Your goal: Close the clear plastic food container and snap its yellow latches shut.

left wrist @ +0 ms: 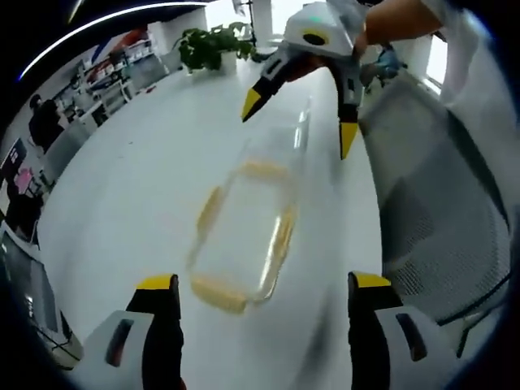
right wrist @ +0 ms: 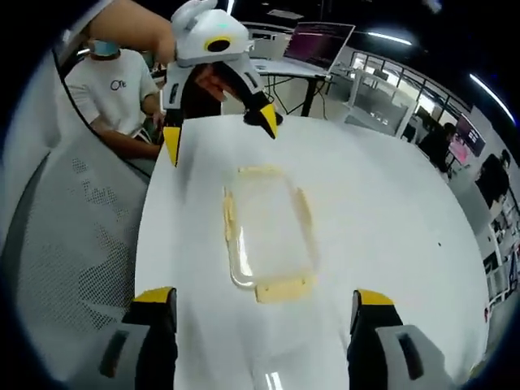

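Your left gripper (left wrist: 264,286) rises from the six o'clock edge of the left gripper view with its two yellow-tipped jaws spread wide. They hold nothing and touch nothing; bare white table (left wrist: 122,187) shows between them.

Your right gripper (right wrist: 264,296) stands the same way in the right gripper view: jaws wide apart, released, empty. It also appears in the left gripper view at about one o'clock, jaws parted, hanging above the table beyond the far end of the container and clear of it. The left gripper appears in the right gripper view at about eleven o'clock, held by a hand, jaws parted over the table's far edge.

The clear plastic food container (left wrist: 244,236) lies flat on the table between the two grippers, apart from both. In the left gripper view it sits at centre, blurred, its long side running toward one o'clock. Yellow latches (right wrist: 283,288) line its four sides. The blur leaves it unclear whether they are snapped down.

A grey mesh chair (left wrist: 431,236) stands at three o'clock in the left gripper view. A potted plant (left wrist: 207,45) sits past the table at eleven o'clock. In the right gripper view a laptop (right wrist: 318,42) rests on a desk at twelve o'clock.
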`<state>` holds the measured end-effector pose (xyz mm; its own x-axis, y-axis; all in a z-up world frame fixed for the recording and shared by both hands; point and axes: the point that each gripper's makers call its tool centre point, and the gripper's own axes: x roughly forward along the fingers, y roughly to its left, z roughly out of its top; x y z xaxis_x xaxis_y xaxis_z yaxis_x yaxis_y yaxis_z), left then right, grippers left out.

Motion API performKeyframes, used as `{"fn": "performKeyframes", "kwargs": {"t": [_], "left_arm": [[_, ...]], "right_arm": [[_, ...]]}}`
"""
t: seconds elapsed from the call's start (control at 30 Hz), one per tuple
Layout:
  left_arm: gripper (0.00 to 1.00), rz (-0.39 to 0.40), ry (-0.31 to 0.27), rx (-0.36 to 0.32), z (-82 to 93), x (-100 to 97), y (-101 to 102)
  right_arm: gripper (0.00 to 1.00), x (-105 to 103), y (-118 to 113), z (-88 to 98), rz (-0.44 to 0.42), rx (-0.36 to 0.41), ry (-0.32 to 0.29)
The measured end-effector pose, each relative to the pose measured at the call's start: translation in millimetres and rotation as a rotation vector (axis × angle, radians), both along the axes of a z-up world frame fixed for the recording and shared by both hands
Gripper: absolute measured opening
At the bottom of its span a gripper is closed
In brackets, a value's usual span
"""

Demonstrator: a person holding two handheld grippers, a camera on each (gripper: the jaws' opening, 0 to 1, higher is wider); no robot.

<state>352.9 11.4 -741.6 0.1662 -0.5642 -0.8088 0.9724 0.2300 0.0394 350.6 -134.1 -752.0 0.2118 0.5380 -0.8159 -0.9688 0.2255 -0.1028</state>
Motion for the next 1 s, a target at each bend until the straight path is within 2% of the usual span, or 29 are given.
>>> {"fn": "performKeyframes", "kwargs": {"t": [0.2, 0.4, 0.53, 0.63, 0.7, 0.83, 1.0], "left_arm": [[0.82, -0.027, 0.002, 0.025, -7.0, 7.0, 4], [0.8, -0.056, 0.003, 0.053, -12.4, 12.1, 11], [0.75, -0.109, -0.005, 0.096, -19.5, 12.1, 15], [0.74, -0.136, 0.002, 0.105, -22.9, 11.8, 14], [0.72, -0.151, 0.005, 0.11, -24.9, 12.8, 14], [0.71, -0.172, 0.01, 0.132, -30.7, 17.2, 16], [0.67, -0.187, 0.015, 0.156, -35.6, 24.6, 21]], "right_arm": [[0.79, 4, 1, -6.7, 0.027, -0.023, 0.012], [0.75, 9, -1, -15.7, 0.031, -0.043, 0.024], [0.71, 10, -1, -19.6, 0.035, -0.052, 0.036], [0.71, 12, 2, -20.2, 0.039, -0.05, 0.036], [0.67, 12, 3, -22.3, 0.042, -0.058, 0.05], [0.68, 14, 3, -27.9, 0.041, -0.073, 0.058], [0.64, 17, 5, -32.3, 0.045, -0.076, 0.076]]}}
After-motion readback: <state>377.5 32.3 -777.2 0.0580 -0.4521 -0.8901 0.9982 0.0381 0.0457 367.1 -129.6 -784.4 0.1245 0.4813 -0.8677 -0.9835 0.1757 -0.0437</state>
